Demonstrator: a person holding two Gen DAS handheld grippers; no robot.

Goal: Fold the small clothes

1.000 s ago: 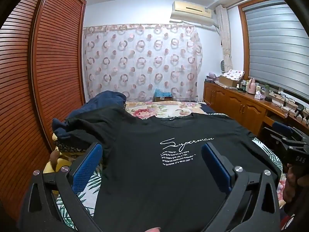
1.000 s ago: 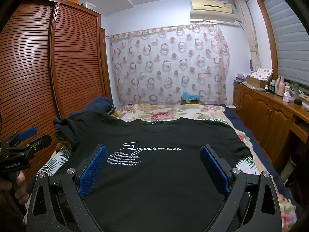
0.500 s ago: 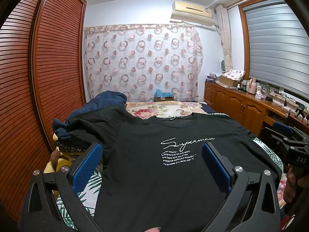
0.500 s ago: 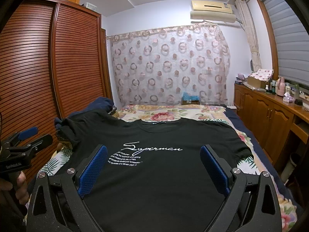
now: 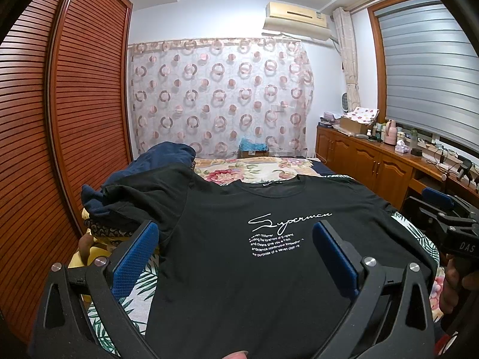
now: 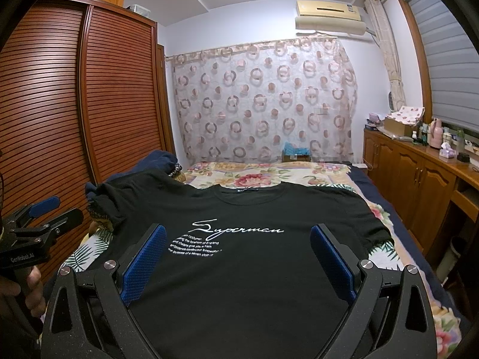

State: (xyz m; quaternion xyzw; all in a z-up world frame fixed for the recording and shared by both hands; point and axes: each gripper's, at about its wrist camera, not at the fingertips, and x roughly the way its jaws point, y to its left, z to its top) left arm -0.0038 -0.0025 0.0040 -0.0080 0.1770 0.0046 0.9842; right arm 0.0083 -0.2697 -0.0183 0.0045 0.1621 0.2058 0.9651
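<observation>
A black T-shirt (image 5: 254, 269) with white "Superman" script lies flat, front up, on the bed; it also shows in the right wrist view (image 6: 254, 269). Its left sleeve drapes over a pile of clothes. My left gripper (image 5: 235, 230) is open and empty above the shirt's lower part. My right gripper (image 6: 238, 236) is open and empty above the shirt too. The right gripper shows at the right edge of the left wrist view (image 5: 443, 209), the left gripper at the left edge of the right wrist view (image 6: 39, 215).
A pile of dark blue clothes (image 5: 161, 161) sits at the bed's left. The floral bedspread (image 6: 263, 173) stretches to the curtain. A slatted wooden wardrobe (image 6: 60, 104) stands left. A wooden cabinet (image 6: 419, 179) with bottles stands right.
Both views have shifted only slightly; the shirt lies the same and both grippers stay open.
</observation>
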